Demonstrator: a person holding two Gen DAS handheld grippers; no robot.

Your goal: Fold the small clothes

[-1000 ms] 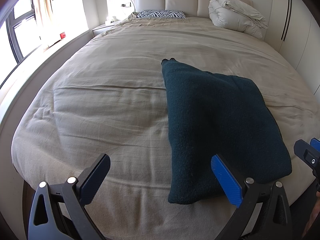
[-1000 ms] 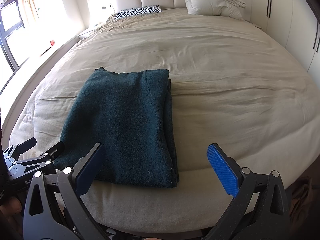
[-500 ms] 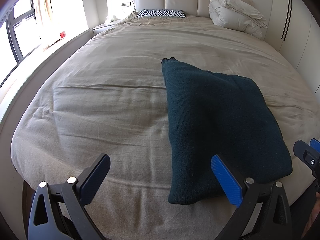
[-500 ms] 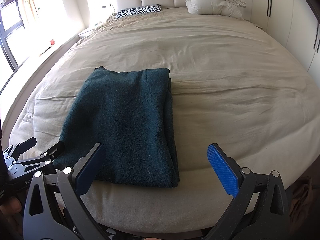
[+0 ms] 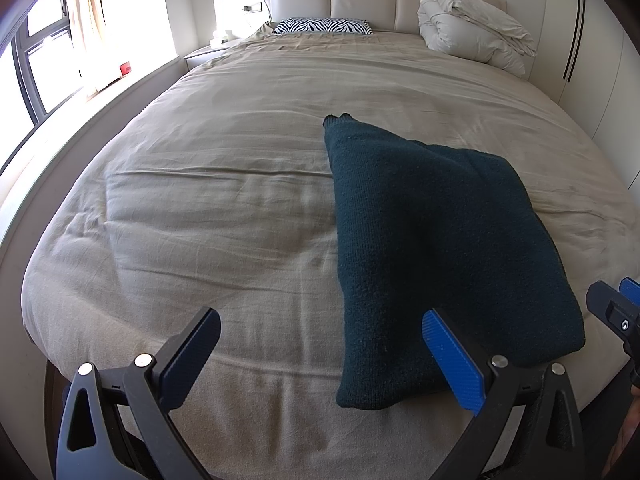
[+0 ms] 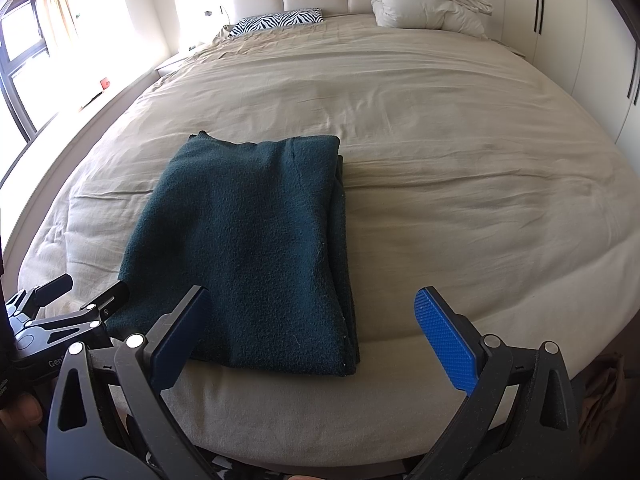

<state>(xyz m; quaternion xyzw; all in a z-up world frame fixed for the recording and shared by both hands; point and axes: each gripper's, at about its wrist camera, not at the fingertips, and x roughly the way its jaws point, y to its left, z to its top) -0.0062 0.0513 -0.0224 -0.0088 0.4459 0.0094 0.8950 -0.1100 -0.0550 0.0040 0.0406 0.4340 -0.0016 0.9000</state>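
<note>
Folded sweater [image 6: 256, 240] on bed [image 6: 460, 184]

A dark teal knit garment [image 6: 248, 248] lies folded into a thick rectangle on the beige bed [image 6: 460, 184], near its foot edge and flat on the sheet. Its layered edges stack along the right side (seen from the right wrist view), and a small ribbed corner [image 5: 338, 119] pokes out at the far left end.

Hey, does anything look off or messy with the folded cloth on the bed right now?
Nothing much stands out. The dark teal cloth lies folded flat near the bed's foot edge; only a small tip pokes out at its far left corner, and layered edges show along its right side. Both grippers are open, clear of it.
</note>
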